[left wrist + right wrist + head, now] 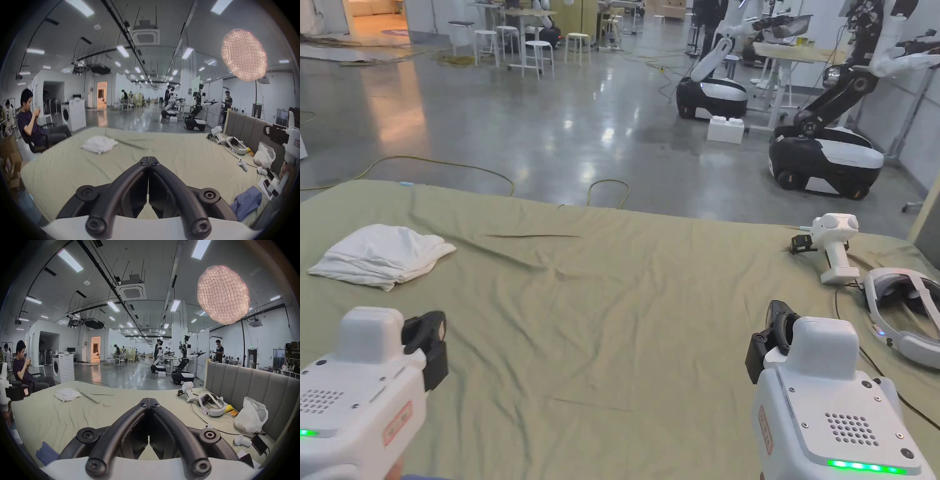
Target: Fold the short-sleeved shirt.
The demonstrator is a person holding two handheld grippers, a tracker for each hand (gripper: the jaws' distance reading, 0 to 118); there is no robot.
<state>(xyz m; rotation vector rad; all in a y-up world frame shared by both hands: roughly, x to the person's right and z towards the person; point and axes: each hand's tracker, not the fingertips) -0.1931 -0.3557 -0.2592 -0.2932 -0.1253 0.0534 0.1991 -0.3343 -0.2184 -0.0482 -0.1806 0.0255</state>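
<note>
Both your claws pressed together, empty: left gripper [148, 160], right gripper [149, 401] above bed sheet [625, 325]. White shirt [381, 255] bunched far left. Step: reach. Next: spread jaws, pinch edge.

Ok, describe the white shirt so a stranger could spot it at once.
Start from the bed with the olive-green sheet that fills the foreground. Look to its far left part, near the edge by the grey floor. The white shirt lies there as a soft folded bundle, the one cloth item there; the other white things, at the far right, are hard plastic devices.
</note>
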